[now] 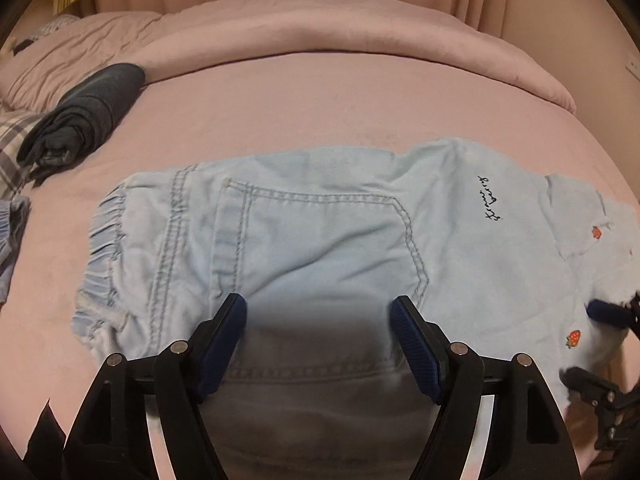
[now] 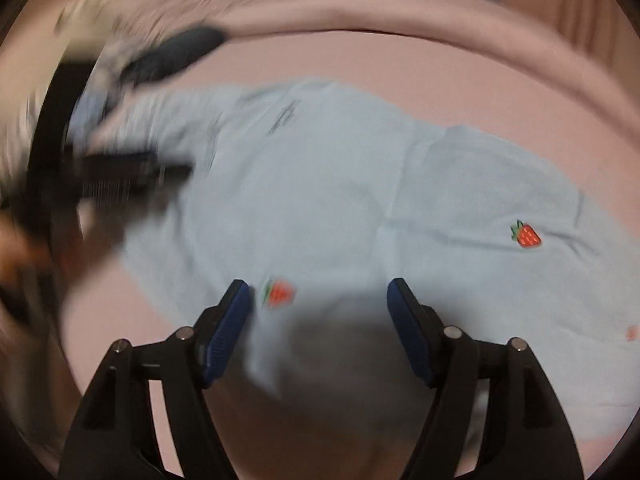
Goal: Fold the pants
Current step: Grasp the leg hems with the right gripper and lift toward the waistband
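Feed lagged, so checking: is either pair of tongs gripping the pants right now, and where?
Nothing is held. The left tongs and right tongs both stand open above the light blue pants, with no fabric pinched between the pads.

- The pants (image 1: 320, 240) run under the left gripper (image 1: 318, 312), their near edge hidden.
- A plaid cloth (image 1: 12, 148) is cut off at the left edge.
- The right wrist view's left side is smeared; a dark bundle (image 2: 176, 54) there is unclear.
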Demonstrator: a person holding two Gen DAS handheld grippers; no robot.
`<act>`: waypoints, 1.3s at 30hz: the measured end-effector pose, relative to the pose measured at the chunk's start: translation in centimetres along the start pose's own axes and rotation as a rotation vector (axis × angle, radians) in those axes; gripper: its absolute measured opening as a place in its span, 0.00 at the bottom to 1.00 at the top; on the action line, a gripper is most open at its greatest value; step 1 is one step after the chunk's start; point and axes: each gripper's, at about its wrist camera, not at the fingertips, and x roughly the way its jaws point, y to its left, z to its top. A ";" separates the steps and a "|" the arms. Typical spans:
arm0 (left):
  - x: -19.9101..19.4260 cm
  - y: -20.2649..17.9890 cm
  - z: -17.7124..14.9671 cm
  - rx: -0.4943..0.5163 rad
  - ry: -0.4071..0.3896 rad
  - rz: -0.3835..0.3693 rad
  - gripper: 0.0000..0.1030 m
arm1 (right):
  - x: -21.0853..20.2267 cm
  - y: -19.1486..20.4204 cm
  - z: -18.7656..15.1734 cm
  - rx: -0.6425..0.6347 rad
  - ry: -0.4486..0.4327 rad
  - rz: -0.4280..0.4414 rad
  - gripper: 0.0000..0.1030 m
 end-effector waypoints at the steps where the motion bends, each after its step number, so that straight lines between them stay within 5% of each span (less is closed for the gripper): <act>1: -0.7 0.0 -0.1 -0.002 -0.003 0.015 0.74 | -0.3 0.1 -0.1 -0.004 -0.003 -0.008 0.70; 7: -2.7 -1.3 -3.4 0.054 -0.020 0.017 0.74 | -3.1 -0.6 1.2 0.026 -0.116 0.023 0.74; 10: -2.3 -1.9 -4.7 0.109 -0.022 0.059 0.74 | 1.0 -2.0 0.2 0.079 0.024 0.029 0.74; 16: -4.4 -1.3 -4.1 0.126 -0.012 0.056 0.74 | -0.7 -3.3 -1.6 0.043 -0.011 0.025 0.74; 20: -4.8 -2.9 -2.5 0.118 -0.055 -0.042 0.74 | -5.2 -10.3 -4.5 0.308 -0.113 0.006 0.75; 22: -4.9 -5.4 -1.8 0.136 -0.072 -0.113 0.74 | -6.7 -13.9 -5.5 0.429 -0.181 -0.072 0.75; 24: -4.3 -8.7 -1.0 0.163 -0.062 -0.198 0.74 | -7.2 -16.8 -6.1 0.515 -0.199 -0.194 0.76; 28: -2.5 -14.6 -0.4 0.230 -0.012 -0.313 0.74 | -5.8 -20.5 -7.2 0.584 -0.189 -0.255 0.74; 30: -1.1 -16.6 -0.7 0.266 0.039 -0.318 0.74 | -4.7 -22.1 -8.2 0.627 -0.168 -0.262 0.63; 34: 0.4 -17.1 -1.8 0.313 0.079 -0.265 0.74 | -6.6 -25.4 -10.7 0.613 -0.175 -0.400 0.63; 38: 0.0 -16.2 -1.2 0.262 0.102 -0.236 0.74 | -9.0 -29.9 -12.8 0.704 -0.198 -0.280 0.39; 39: -0.6 -16.7 -1.3 0.257 0.103 -0.226 0.74 | -9.7 -30.7 -13.0 0.740 -0.205 -0.287 0.47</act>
